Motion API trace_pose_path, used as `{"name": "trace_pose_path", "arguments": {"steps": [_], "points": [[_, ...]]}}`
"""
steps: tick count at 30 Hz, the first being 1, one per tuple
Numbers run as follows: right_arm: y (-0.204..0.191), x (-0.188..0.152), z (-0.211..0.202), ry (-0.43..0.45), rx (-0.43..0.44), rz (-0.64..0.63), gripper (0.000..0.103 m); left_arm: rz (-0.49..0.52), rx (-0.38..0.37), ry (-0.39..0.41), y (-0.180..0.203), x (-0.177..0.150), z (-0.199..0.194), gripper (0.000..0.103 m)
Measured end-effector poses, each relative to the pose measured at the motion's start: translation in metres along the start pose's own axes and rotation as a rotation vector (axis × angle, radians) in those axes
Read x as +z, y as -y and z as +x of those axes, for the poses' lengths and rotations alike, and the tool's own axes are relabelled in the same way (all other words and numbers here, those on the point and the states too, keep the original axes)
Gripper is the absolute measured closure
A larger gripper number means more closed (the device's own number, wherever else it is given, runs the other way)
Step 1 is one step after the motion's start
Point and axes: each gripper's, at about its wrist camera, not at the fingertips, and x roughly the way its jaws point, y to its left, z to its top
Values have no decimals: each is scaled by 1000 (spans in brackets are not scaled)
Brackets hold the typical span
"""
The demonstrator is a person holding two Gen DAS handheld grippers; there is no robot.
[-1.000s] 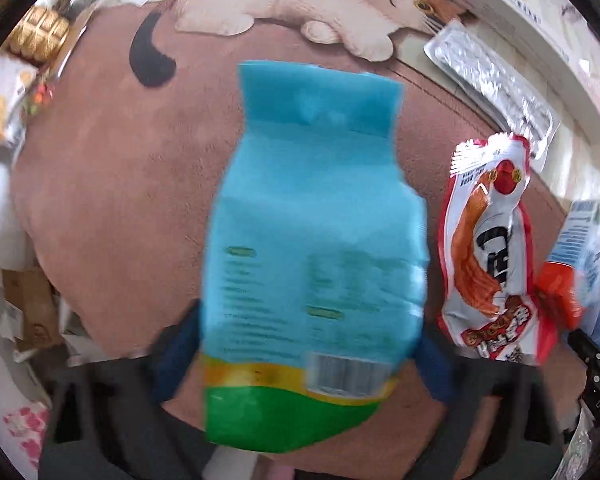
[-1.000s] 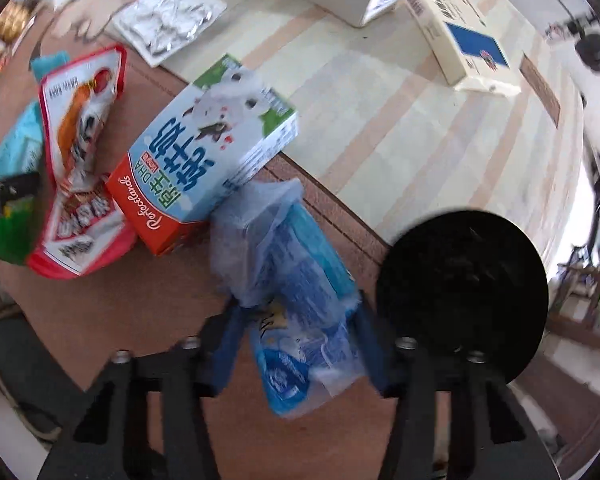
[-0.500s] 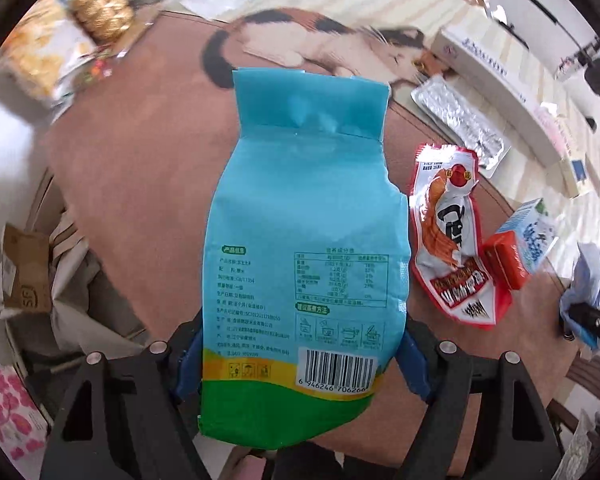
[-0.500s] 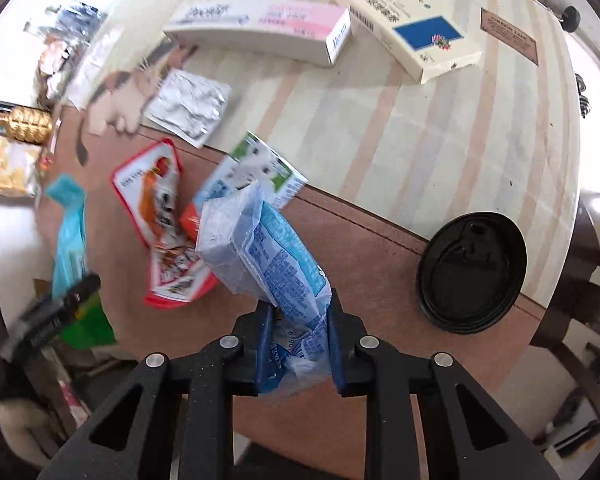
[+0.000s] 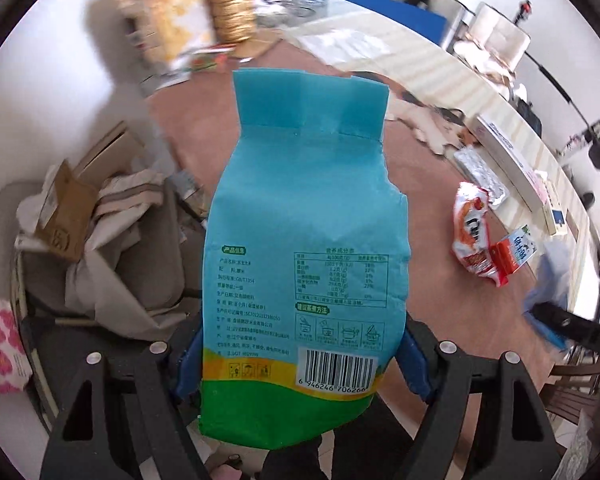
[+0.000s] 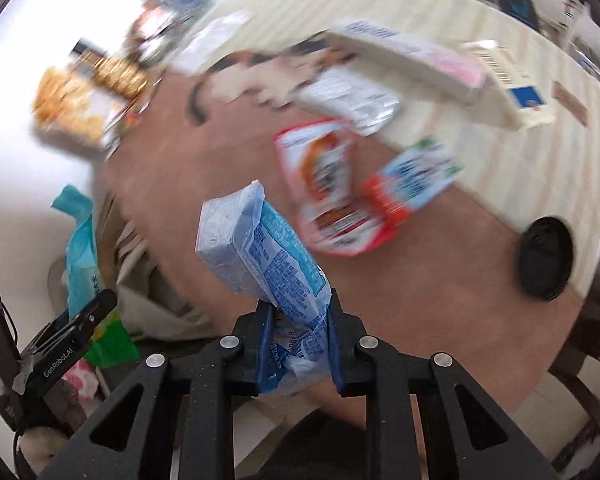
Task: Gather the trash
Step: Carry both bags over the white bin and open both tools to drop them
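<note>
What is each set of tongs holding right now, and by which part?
Left tongs grip the teal bag across its lower, barcode end. Right tongs pinch the blue-and-white wrapper at its crumpled bottom end.

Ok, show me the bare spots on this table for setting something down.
The brown mat is bare between the red snack wrapper and the black lid. The striped cloth is free above the lid. It is crowded around the milk carton and boxes.

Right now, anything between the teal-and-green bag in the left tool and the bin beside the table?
Nothing visible blocks it. The flat teal-and-green plastic bag hangs clamped in the left tool, off the brown table edge. The grey bin at lower left is already heaped with cardboard and crumpled paper, so little room shows.
</note>
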Motion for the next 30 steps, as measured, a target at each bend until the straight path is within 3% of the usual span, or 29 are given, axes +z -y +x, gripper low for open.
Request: {"name": "trace_pose_path", "arguments": {"steps": [6, 12, 15, 21, 23, 26, 28, 30], "points": [[-82, -69, 56, -91, 10, -122, 78, -116, -6, -33, -87, -65, 2, 26], [-129, -133, 162, -214, -29, -199, 78, -228, 10, -183, -159, -130, 83, 26], [-134, -157, 232, -291, -61, -212, 78, -279, 0, -263, -182, -157, 140, 26], [-117, -180, 370, -409, -97, -214, 78, -454, -139, -405, -226, -210, 285, 25], [-107, -185, 421, -441, -108, -212, 78, -492, -178, -421, -235, -222, 327, 24], [-93, -184, 480, -465, -120, -221, 78, -528, -192, -437, -245, -236, 374, 15], [-83, -188, 516, -486, -120, -219, 78, -550, -196, -453, -252, -242, 402, 2], [-78, -191, 551, -519, -102, -218, 76, -552, -179, -459, -253, -246, 420, 1]]}}
